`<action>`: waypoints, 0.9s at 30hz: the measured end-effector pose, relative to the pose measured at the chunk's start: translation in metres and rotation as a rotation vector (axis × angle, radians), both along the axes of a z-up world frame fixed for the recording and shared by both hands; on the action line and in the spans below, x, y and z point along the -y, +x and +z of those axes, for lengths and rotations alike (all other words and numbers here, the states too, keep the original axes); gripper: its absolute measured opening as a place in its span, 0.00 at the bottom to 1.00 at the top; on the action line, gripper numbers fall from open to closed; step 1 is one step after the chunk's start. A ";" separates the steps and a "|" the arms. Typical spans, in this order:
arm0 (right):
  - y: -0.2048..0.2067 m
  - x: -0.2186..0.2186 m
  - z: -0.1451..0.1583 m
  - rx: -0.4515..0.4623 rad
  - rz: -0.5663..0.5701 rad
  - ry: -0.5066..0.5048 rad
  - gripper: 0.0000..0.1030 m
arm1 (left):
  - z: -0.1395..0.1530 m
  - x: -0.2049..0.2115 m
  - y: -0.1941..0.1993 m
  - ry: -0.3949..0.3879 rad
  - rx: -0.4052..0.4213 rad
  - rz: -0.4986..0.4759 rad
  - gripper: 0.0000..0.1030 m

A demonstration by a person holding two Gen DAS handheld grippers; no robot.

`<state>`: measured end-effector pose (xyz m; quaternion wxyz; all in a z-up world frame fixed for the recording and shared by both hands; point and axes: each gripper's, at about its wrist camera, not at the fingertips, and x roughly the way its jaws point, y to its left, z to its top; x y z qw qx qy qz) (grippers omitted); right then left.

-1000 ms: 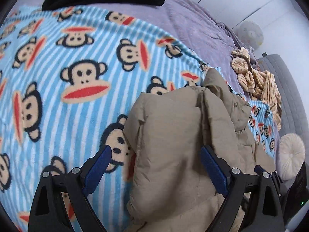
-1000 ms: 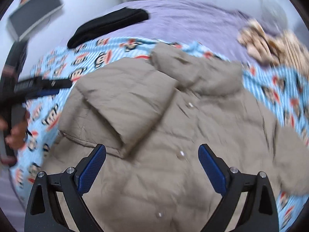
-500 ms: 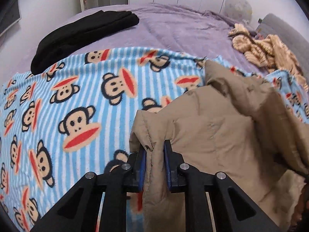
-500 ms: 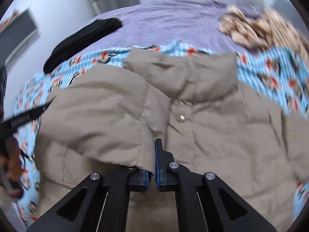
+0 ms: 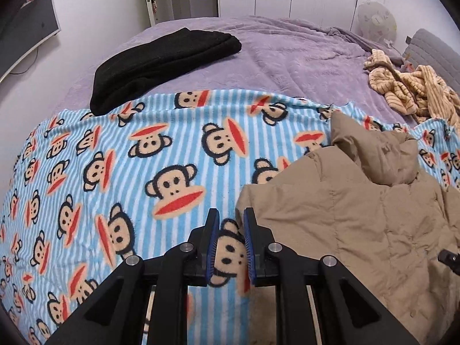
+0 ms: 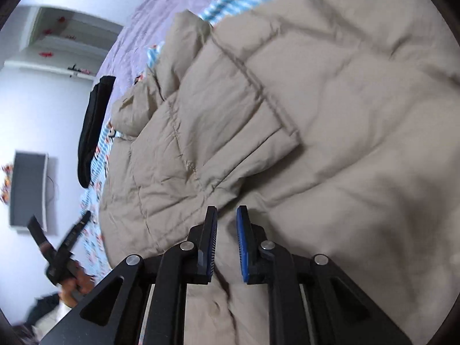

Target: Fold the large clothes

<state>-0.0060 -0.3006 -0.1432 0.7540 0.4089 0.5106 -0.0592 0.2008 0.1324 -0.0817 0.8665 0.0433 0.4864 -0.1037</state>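
Left wrist view: left gripper (image 5: 231, 241) jaws nearly together, empty, beside the tan jacket (image 5: 359, 230). Right gripper (image 6: 226, 240) jaws are opening over it, gripping nothing. Mid-fold, I judge; next, re-grip a jacket edge.

jacket's lower part: the tan jacket (image 5: 359, 230) runs off the bottom and right edges of the left wrist view; its hem is not seen.
jacket in right wrist view: it (image 6: 330, 115) overfills the picture to the top, right and bottom edges; the near right part is blurred.
left tool (image 6: 61, 251): smeared by motion at the right wrist view's left edge; jaws unreadable there.
hand (image 6: 76, 283): blurred, partly cut off.
striped garment (image 5: 417, 92): crumpled, runs past the right edge; kind unclear.
monkey blanket (image 5: 115, 172): hidden under the jacket at right.
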 end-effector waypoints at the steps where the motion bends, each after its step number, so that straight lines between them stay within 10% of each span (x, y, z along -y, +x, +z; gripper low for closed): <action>1: 0.000 0.001 0.011 0.019 0.017 -0.045 0.15 | 0.002 0.000 -0.006 -0.026 -0.016 -0.015 0.18; 5: 0.030 0.008 0.035 0.085 0.091 -0.166 0.15 | -0.011 0.023 -0.031 -0.110 -0.100 -0.088 0.18; 9: 0.074 0.008 0.017 0.033 0.159 -0.217 0.15 | -0.058 0.043 -0.043 0.073 -0.120 -0.090 0.18; 13: 0.063 0.004 -0.019 -0.069 0.150 -0.161 0.11 | -0.080 0.022 -0.041 0.023 -0.149 -0.066 0.18; 27: 0.014 0.018 0.011 -0.041 0.099 -0.216 0.18 | -0.030 0.047 -0.067 0.083 -0.106 -0.083 0.18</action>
